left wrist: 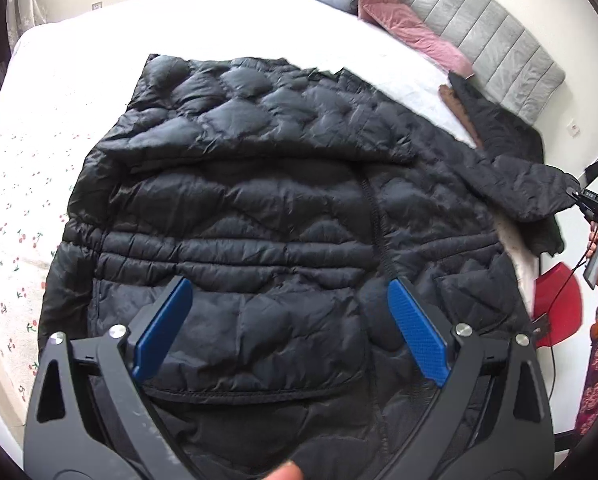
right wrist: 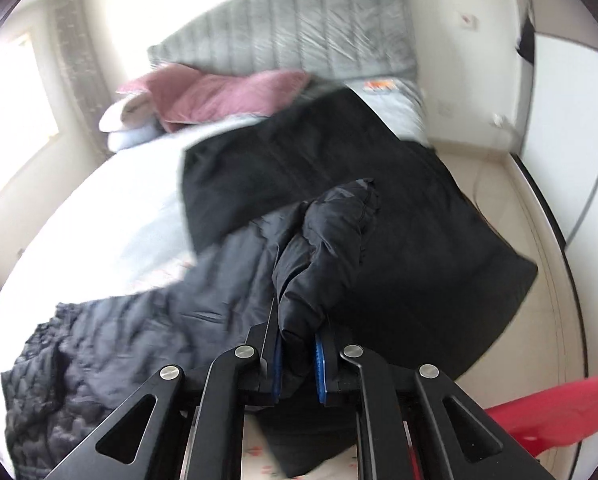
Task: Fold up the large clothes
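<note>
A black quilted puffer jacket (left wrist: 267,184) lies spread on the white bed (left wrist: 79,92). My left gripper (left wrist: 289,292) is open, its blue pads (left wrist: 167,324) apart just above the jacket's lower body. In the left wrist view the right gripper (left wrist: 583,196) shows at the far right, gripping the end of the jacket's sleeve (left wrist: 535,192). In the right wrist view my right gripper (right wrist: 297,344) is shut on the bunched black sleeve (right wrist: 323,256), lifted above the bed; that view is blurred.
Pink, white and grey pillows (left wrist: 383,8) lie by the grey padded headboard (left wrist: 491,28). Another black garment (right wrist: 339,160) lies flat on the bed's right side. A red stool (left wrist: 559,304) stands beside the bed on the floor (right wrist: 511,216).
</note>
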The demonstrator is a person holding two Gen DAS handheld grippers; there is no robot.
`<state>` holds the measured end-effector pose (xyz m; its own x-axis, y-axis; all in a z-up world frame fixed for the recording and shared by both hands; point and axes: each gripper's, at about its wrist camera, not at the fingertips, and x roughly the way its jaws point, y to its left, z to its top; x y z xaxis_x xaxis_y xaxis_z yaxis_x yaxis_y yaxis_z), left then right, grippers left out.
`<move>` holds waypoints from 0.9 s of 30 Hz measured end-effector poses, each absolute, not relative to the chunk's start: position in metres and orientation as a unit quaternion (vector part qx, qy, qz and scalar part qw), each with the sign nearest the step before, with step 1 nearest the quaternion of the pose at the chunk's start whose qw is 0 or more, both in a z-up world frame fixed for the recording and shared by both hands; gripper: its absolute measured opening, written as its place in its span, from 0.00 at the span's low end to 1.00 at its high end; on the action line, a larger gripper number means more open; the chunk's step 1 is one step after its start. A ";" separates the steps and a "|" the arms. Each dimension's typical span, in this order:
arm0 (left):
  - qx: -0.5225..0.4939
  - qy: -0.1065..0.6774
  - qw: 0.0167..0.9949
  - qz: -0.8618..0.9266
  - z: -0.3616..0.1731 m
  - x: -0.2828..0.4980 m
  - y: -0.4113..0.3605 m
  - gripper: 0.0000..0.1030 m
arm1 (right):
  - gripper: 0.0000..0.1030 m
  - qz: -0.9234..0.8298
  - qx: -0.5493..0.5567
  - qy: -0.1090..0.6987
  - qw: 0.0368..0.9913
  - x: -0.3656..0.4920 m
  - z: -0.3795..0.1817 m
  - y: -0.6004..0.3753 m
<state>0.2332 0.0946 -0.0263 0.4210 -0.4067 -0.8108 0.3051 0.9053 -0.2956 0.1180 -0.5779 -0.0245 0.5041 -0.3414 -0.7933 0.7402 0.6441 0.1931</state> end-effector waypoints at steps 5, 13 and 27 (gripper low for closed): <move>-0.031 0.476 0.848 -0.229 0.002 0.239 0.084 0.95 | 0.11 -0.233 0.253 0.345 0.873 0.171 0.040 -0.520; -0.005 0.444 0.858 -0.259 0.036 0.274 0.068 0.95 | 0.11 -0.065 0.226 0.357 0.904 0.289 0.071 -0.383; -0.046 0.404 0.862 -0.304 -0.003 0.356 0.064 0.95 | 0.70 0.106 0.331 0.399 0.849 0.365 -0.033 -0.254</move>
<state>0.3555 0.0642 -0.0027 0.4888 -0.5617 -0.6675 0.4868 0.8106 -0.3256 0.3651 -0.2539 -0.0325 0.6592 0.4438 -0.6070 0.0839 0.7587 0.6460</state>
